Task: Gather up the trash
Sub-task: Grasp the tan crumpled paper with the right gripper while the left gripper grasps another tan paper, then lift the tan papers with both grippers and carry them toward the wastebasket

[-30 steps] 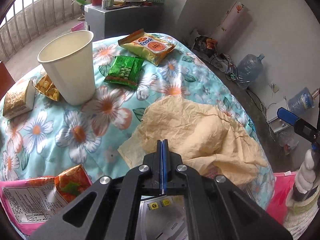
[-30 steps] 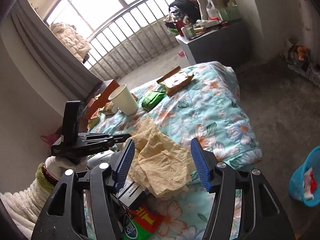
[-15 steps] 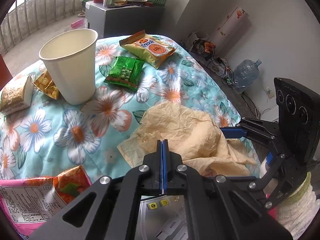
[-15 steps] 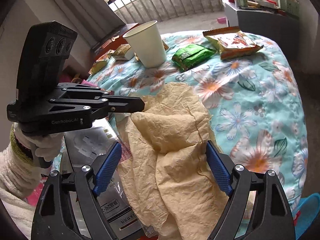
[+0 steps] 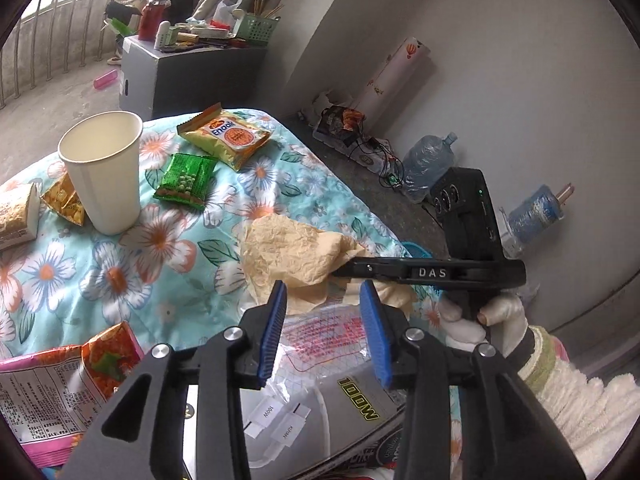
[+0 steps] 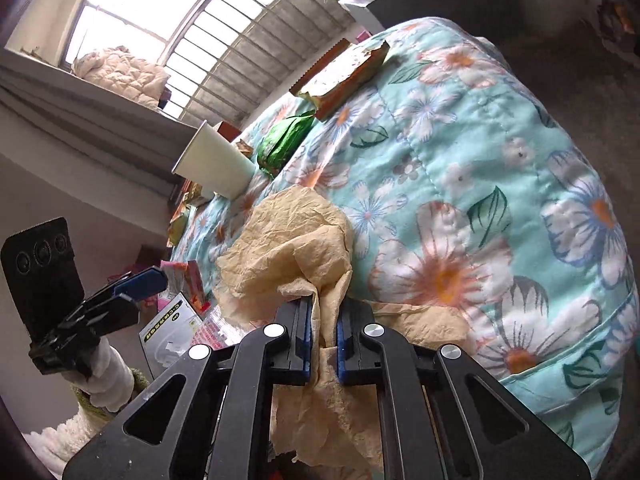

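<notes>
The right gripper (image 6: 322, 336) is pinching the crumpled tan paper (image 6: 292, 248) between its blue pads, right at the near edge of the flowered quilt (image 6: 460, 152), where the cloth is curving away to bare grey floor (image 5: 36, 120) on the far side. The left gripper (image 5: 324, 334) is hanging over a clear plastic packet (image 5: 320, 336), its jaws opening and gripping nothing, with the tan paper just beyond its tips. There is open quilt between the paper and the white paper cup (image 5: 105, 172), which is standing upright and looking empty from here, though its bottom is hard to see. Beside the cup a green snack packet (image 5: 185, 180) is lying flat, a yellow packet (image 5: 226, 136) beyond it, and smaller wrappers (image 5: 66, 202) are tucked at the cup's left. A pink-edged noodle bag (image 5: 48, 384) is sitting at the near left edge. Behind, a grey cabinet (image 5: 172, 76) is carrying a green basket (image 5: 256, 28) of sticks.
</notes>
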`<state>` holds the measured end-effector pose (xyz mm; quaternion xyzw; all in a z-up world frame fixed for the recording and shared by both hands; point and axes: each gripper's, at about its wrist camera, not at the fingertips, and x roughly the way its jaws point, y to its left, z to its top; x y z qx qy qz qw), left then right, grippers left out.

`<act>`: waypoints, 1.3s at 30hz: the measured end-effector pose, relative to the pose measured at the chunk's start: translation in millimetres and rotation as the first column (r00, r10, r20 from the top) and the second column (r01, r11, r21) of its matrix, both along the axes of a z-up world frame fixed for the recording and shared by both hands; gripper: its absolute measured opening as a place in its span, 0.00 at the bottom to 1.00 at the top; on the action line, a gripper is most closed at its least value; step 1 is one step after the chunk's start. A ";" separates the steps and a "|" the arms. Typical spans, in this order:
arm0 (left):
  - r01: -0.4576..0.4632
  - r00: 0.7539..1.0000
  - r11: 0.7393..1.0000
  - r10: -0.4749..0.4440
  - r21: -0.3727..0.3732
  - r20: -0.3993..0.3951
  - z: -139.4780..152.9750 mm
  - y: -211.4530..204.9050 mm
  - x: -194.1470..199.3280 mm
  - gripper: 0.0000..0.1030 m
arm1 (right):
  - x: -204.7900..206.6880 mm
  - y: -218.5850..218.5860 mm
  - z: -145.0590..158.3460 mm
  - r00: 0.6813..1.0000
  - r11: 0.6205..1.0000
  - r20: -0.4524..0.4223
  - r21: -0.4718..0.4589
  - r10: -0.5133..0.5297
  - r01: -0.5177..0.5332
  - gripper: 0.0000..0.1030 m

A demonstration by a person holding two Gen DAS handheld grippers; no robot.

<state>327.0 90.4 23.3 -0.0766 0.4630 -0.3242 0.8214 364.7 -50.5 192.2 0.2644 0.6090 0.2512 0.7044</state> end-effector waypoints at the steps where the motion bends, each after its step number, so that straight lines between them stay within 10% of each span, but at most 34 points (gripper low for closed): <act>1: 0.046 0.999 0.999 -0.047 0.025 0.027 2.4 -8.7 -8.0 0.44 | -1.4 -7.6 -1.4 0.999 0.999 -0.006 0.005 -0.039 0.039 0.06; 5: 0.194 0.969 0.966 -0.216 0.173 0.123 6.1 -41.6 -38.9 0.50 | -11.9 -36.5 1.4 0.987 0.986 -0.003 0.028 -0.162 0.162 0.04; 11: 0.174 0.953 0.905 -0.254 0.388 0.167 -12.0 -56.8 -53.3 0.50 | -38.8 -62.7 29.6 0.971 0.974 0.078 0.003 -0.226 0.227 0.04; 24: 0.110 0.954 0.850 -0.235 0.516 0.184 -33.1 -61.7 -37.2 0.39 | -77.0 -80.6 41.6 0.958 0.961 0.087 -0.008 -0.273 0.275 0.04; 31: 0.101 0.961 0.866 -0.212 0.489 0.176 -34.5 -64.2 -25.5 0.00 | -83.3 -83.8 48.4 0.952 0.957 0.095 0.012 -0.290 0.291 0.04; 39: -0.008 0.986 0.933 -0.053 0.359 0.158 -14.4 -41.1 -3.4 0.00 | -87.9 -90.5 50.4 0.945 0.950 0.095 0.034 -0.313 0.311 0.04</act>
